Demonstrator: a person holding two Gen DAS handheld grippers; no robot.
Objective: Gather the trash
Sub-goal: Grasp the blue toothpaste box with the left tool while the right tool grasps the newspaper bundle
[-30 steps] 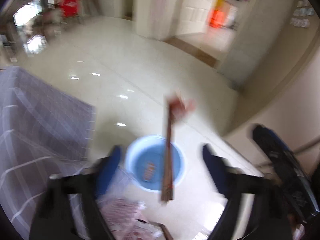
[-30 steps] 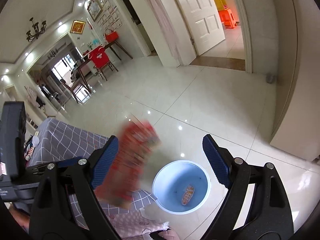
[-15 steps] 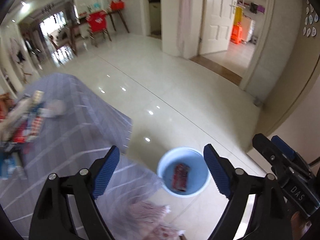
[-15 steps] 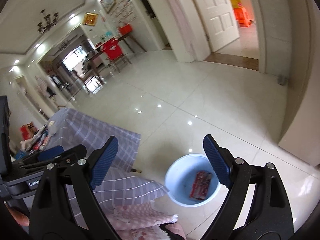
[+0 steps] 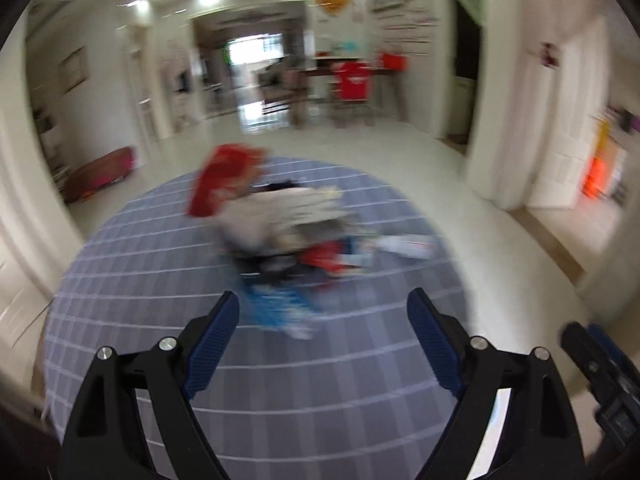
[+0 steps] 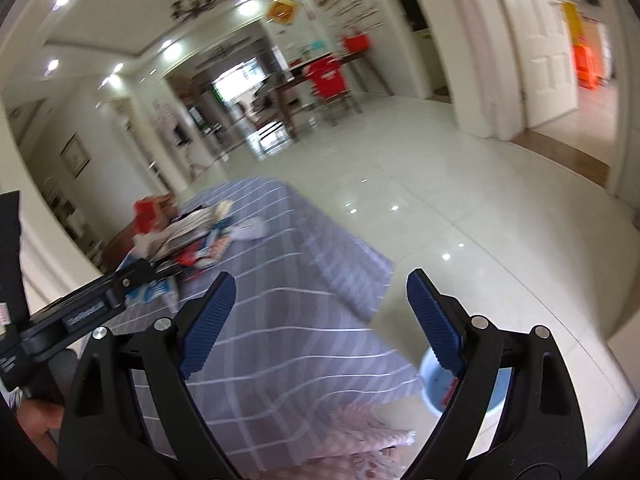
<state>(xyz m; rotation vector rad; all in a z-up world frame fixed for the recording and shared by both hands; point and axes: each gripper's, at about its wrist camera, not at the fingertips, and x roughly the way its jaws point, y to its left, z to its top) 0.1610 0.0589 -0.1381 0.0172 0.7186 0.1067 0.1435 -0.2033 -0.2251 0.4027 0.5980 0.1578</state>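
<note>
A blurred heap of trash (image 5: 288, 232) lies on the grey checked tablecloth (image 5: 160, 280): a red packet (image 5: 220, 184), pale wrappers and a blue-and-white wrapper (image 5: 276, 308). My left gripper (image 5: 320, 340) is open and empty, just short of the heap. My right gripper (image 6: 316, 320) is open and empty over the table's right part. The heap also shows in the right wrist view (image 6: 192, 240), far left. The light blue bin (image 6: 436, 384) stands on the floor, half hidden behind my right finger, with a red wrapper inside.
Glossy white tiled floor (image 6: 460, 200) lies right of the table. A pink patterned cloth (image 6: 360, 440) lies at the table's near edge. A dining table with red-covered chairs (image 6: 328, 76) stands far back. White doors (image 6: 544, 52) are at the right.
Both grippers have swung left from above the bin to the table. The red wrapper that was falling a second ago lies in the bin. The left view now faces the trash heap.
</note>
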